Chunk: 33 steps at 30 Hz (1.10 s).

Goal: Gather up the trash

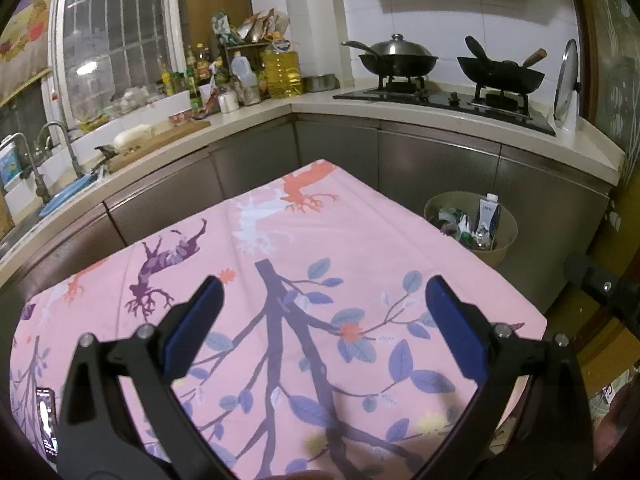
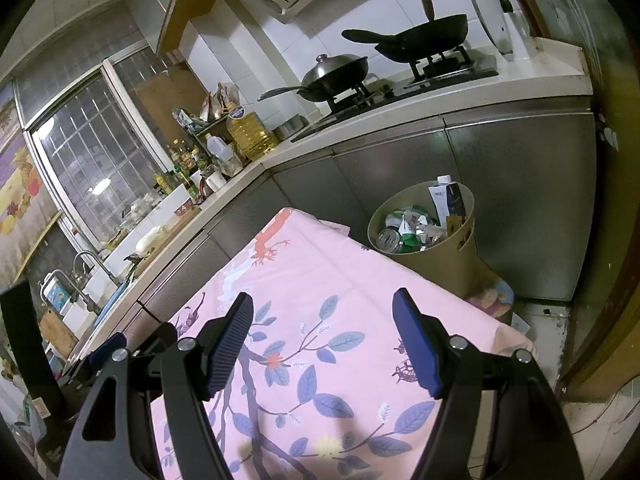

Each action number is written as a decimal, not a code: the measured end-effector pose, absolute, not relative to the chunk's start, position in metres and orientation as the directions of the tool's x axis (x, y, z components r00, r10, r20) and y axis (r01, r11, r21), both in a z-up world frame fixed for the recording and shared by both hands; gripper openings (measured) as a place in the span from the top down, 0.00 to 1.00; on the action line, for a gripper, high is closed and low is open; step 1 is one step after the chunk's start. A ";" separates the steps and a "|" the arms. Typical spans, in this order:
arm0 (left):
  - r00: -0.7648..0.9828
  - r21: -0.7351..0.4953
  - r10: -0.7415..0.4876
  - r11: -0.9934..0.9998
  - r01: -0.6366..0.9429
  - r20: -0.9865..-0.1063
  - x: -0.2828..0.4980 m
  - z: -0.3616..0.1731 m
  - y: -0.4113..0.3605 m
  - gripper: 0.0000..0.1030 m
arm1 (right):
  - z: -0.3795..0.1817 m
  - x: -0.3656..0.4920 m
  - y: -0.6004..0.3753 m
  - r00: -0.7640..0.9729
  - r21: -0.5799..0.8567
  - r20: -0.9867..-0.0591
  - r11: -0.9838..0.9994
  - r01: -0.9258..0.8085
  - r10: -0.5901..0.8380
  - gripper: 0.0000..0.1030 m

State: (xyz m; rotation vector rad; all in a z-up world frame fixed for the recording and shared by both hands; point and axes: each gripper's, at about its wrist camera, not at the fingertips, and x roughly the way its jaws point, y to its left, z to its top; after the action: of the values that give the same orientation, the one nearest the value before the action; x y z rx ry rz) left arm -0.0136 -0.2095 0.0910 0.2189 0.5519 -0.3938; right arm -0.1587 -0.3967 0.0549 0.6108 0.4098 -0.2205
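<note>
Both hand-held grippers hang over the table with nothing in hand. We find the left gripper [image 1: 324,292] spread wide, its blue pads [image 1: 452,332] well apart and nothing between them. We find the right gripper [image 2: 324,312] likewise wide open and empty, poised above the pink patterned tablecloth [image 2: 352,280].

On the cloth we see no loose trash in either view. A dark phone [image 1: 47,420] lies at its near left edge, partly cut off by the frame.

Beyond the far right corner of the table stands the beige bin [image 2: 436,256], on the floor against the grey cabinets [image 2: 520,200]. It already holds the trash: a tall carton [image 2: 448,200] standing upright, crumpled green-and-white wrappers [image 2: 412,228], and what looks like a clear bottle.

We judge the collecting to be at or near its end, with both tools free. The next move calls for a check of the table's near edge and the floor for anything left.

Limits of inspection: the near edge of the table is masked by the gripper bodies; the bin's lower contents are hidden; the floor beside the bin shows a coloured item we cannot identify. The worktop clutter by the window is too small to sort.
</note>
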 end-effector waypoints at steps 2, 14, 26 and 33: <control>0.780 0.097 -0.303 0.903 0.419 -0.547 -0.014 0.091 -0.209 0.06 | 0.054 -0.158 -0.400 0.895 0.510 -0.438 0.798 0.322 -0.081 0.33; 0.770 0.138 -0.306 0.882 0.451 -0.561 -0.019 0.086 -0.224 0.06 | 0.054 -0.163 -0.409 0.899 0.525 -0.429 0.785 0.328 -0.088 0.32; 0.770 0.159 -0.305 0.873 0.461 -0.561 -0.025 0.088 -0.232 0.06 | 0.053 -0.168 -0.412 0.904 0.536 -0.419 0.780 0.322 -0.085 0.33; 0.769 0.166 -0.303 0.870 0.465 -0.563 -0.024 0.087 -0.234 0.06 | 0.053 -0.168 -0.412 0.904 0.536 -0.419 0.780 0.323 -0.086 0.33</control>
State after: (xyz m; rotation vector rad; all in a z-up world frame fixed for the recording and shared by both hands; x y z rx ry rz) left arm -0.0237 -0.2341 0.0872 0.3064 0.5531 -0.4240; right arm -0.1685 -0.4125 0.0531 0.6421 0.3886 -0.2266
